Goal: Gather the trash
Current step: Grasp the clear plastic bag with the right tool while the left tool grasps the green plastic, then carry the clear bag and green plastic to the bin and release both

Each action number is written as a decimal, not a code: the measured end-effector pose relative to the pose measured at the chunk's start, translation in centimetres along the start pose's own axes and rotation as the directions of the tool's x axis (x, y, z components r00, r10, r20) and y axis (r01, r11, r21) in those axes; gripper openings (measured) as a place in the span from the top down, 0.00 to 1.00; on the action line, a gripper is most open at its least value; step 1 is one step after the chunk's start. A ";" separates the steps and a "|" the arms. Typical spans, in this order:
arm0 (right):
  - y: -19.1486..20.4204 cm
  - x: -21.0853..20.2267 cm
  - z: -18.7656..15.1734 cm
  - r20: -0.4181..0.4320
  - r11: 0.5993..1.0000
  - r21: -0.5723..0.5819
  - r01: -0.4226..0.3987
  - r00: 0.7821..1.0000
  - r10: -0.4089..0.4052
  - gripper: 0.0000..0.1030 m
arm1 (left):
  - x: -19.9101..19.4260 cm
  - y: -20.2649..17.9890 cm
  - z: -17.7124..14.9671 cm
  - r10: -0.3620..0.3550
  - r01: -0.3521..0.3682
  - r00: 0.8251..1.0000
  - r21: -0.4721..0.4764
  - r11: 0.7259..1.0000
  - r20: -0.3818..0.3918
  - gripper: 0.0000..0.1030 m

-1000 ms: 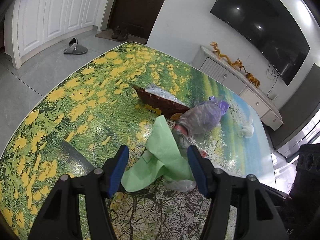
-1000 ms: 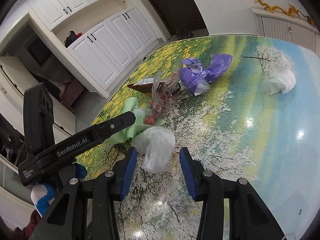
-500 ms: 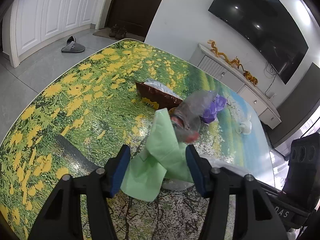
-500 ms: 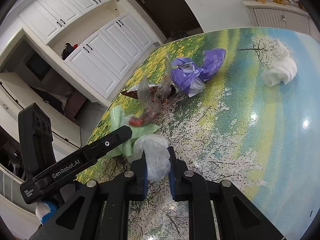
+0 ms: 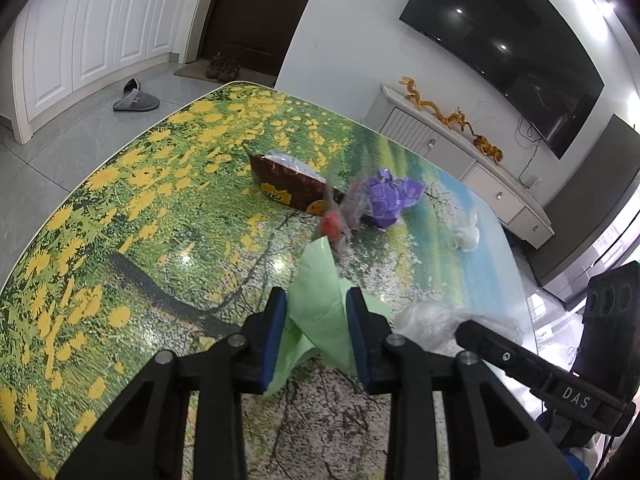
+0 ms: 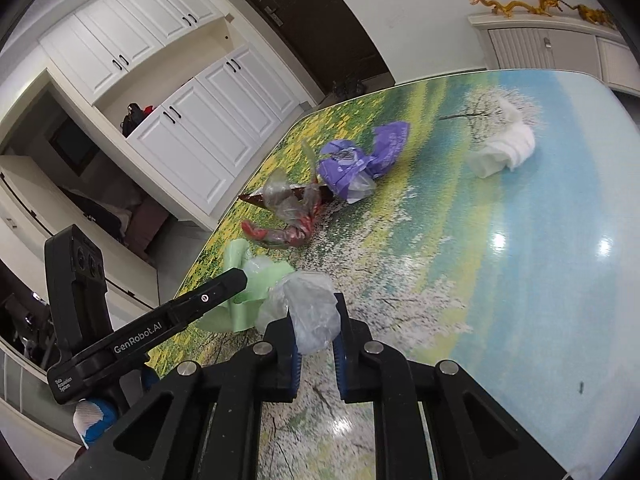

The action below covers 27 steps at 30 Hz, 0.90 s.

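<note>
A light green plastic bag [image 5: 320, 292] stands crumpled on the flower-print table [image 5: 160, 208]. My left gripper [image 5: 316, 336] has its jaws closing on the bag, and both pads touch its folds. A crumpled clear plastic bag [image 6: 308, 304] is pinched in my right gripper [image 6: 314, 336], which is shut on it, just right of the green bag [image 6: 244, 300]. Farther back lie a clear and red wrapper [image 6: 288, 220], a purple wrapper [image 6: 356, 164], a brown snack bag [image 5: 288, 184] and a white tissue wad [image 6: 504, 148].
The table's rounded left edge [image 5: 100, 160] drops to a grey tiled floor with a slipper [image 5: 136, 98]. White cabinets [image 6: 208, 120] and a dark door stand behind. A low sideboard [image 5: 460, 148] with gold dragon figures sits beyond the far edge, under a wall television.
The left jaws narrowed around the green bag. The right jaws shut on the clear bag and drew it nearer. The clear and red wrapper now lies farther off, beside the purple wrapper.
</note>
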State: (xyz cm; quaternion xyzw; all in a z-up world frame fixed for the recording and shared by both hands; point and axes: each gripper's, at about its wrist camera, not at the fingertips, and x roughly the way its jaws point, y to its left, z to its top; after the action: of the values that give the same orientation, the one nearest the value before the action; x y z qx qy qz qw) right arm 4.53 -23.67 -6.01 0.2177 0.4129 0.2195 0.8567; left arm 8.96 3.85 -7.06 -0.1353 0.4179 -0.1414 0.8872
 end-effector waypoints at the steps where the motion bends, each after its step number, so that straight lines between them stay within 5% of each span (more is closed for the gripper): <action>1: -0.2 -0.6 -0.2 0.007 1.000 0.002 0.005 1.000 -0.005 0.88 | -0.3 -0.3 -0.1 -0.002 0.002 1.000 0.006 1.000 0.002 0.73; 27: -3.6 -10.6 -3.3 0.169 0.991 0.102 0.091 0.980 -0.107 0.88 | -5.0 -5.5 -2.9 -0.037 0.034 0.999 0.087 0.996 0.028 0.74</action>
State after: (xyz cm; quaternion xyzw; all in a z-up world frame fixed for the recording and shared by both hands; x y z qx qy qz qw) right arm -3.34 -31.88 -3.38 0.2550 0.3565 0.1370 0.8883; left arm 2.89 0.19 -3.39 -0.1062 0.3957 -0.1730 0.8957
